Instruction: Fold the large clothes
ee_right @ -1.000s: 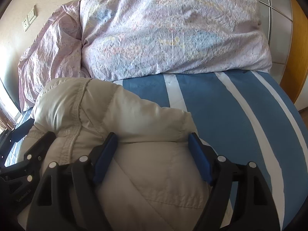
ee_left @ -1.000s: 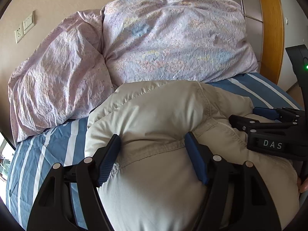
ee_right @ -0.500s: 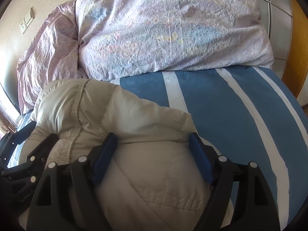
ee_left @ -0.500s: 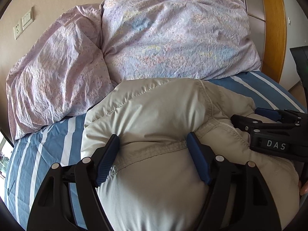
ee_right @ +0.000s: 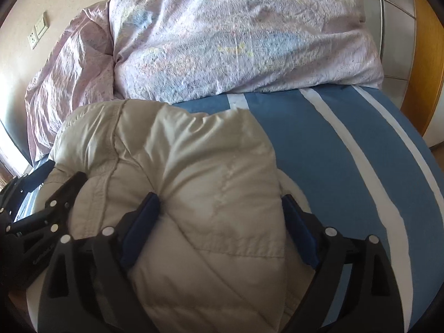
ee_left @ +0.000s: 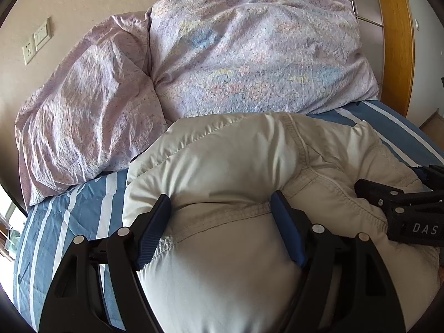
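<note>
A puffy beige jacket [ee_left: 236, 161] lies bundled on the blue striped bed sheet [ee_left: 69, 222]. My left gripper [ee_left: 220, 202] straddles its left part, blue pads still pressing into the padding at a seam as the jaws ease apart. My right gripper [ee_right: 219, 202] straddles the jacket's [ee_right: 180, 152] right end. Its jaws are opening, with the bulging padding between them and the right pad at the jacket's edge. Each gripper shows in the other's view: the right gripper [ee_left: 402, 208] at the right edge, the left gripper [ee_right: 41, 216] at the lower left.
Two lilac patterned pillows [ee_left: 249, 55] [ee_left: 83, 105] lie against the wall just behind the jacket. Bare striped sheet [ee_right: 347, 152] stretches to the right. A wooden frame [ee_left: 394, 41] stands at the far right, and a wall socket [ee_left: 36, 41] sits at the upper left.
The right gripper's jaws have spread wider around the jacket. The left jaws have widened slightly. Both hands have stayed nearly in place, and the jacket puffs up a little.
</note>
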### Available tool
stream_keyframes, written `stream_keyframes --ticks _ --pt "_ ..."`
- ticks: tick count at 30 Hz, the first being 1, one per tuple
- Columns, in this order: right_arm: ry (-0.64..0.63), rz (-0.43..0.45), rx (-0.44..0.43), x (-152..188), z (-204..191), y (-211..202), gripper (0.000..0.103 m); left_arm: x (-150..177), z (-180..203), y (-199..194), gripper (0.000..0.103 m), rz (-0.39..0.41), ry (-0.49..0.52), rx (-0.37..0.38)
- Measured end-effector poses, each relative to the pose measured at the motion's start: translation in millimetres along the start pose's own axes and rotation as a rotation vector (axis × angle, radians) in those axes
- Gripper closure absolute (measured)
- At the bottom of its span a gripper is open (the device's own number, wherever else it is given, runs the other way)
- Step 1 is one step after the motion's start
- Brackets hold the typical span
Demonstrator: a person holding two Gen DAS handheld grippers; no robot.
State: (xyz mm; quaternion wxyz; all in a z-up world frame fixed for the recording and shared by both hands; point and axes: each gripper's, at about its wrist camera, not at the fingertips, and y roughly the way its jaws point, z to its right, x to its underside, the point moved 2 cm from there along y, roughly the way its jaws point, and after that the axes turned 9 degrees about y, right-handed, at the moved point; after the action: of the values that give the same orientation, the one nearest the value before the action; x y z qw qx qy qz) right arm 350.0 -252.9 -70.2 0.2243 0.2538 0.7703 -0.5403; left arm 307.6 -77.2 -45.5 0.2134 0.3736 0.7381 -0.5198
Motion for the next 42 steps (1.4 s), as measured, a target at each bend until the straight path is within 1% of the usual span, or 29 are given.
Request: stream_keyframes --ticks 4,13,16,18,19,20,21,22,24,27,29,33,35,39,42 --pt "-0.014 0.023 0.025 3 -3 0 0.015 1 2 1 0.028 0.001 0.006 -0.017" --pt "-0.019 0.021 0.046 2 -4 2 0.015 1 4 7 0.026 -0.019 0.012 -0.032" --pt "-0.011 -0.016 0.047 -2 -3 4 0.011 0 2 5 0.026 -0.016 0.010 -0.032" --pt "0.007 -0.062 0.031 -6 0 0 0.010 0 -3 -4 0.022 -0.010 -0.002 -0.022" --pt "0.022 -0.082 0.015 -8 2 -4 0.009 1 -8 -9 0.020 -0.003 -0.022 -0.006" --pt "0.039 -0.101 -0.010 -9 5 -10 0.009 4 -15 -15 0.019 0.006 -0.057 0.031" --pt "0.065 -0.123 -0.063 -10 10 -19 0.009 7 -25 -24 0.019 0.011 -0.107 0.087" --pt "0.080 -0.132 -0.096 -10 15 -26 0.009 9 -32 -28 0.019 0.012 -0.142 0.127" --pt "0.152 -0.163 -0.198 -11 31 -43 0.008 17 -53 -39 0.018 0.003 -0.228 0.224" --pt "0.263 -0.220 -0.336 -8 57 -57 0.004 30 -74 -50 0.018 -0.015 -0.300 0.321" --pt "0.305 -0.242 -0.366 -5 68 -61 0.003 41 -81 -53 0.017 -0.033 -0.312 0.349" --pt "0.370 -0.279 -0.387 4 89 -64 0.003 57 -88 -57 0.017 -0.052 -0.322 0.403" --pt "0.384 -0.293 -0.386 6 95 -64 0.003 62 -90 -56 0.015 -0.064 -0.335 0.424" --pt "0.394 -0.327 -0.400 13 97 -57 0.003 64 -88 -54 0.013 -0.077 -0.349 0.457" --pt "0.395 -0.365 -0.426 15 95 -50 0.003 64 -86 -51 0.010 -0.084 -0.352 0.478"
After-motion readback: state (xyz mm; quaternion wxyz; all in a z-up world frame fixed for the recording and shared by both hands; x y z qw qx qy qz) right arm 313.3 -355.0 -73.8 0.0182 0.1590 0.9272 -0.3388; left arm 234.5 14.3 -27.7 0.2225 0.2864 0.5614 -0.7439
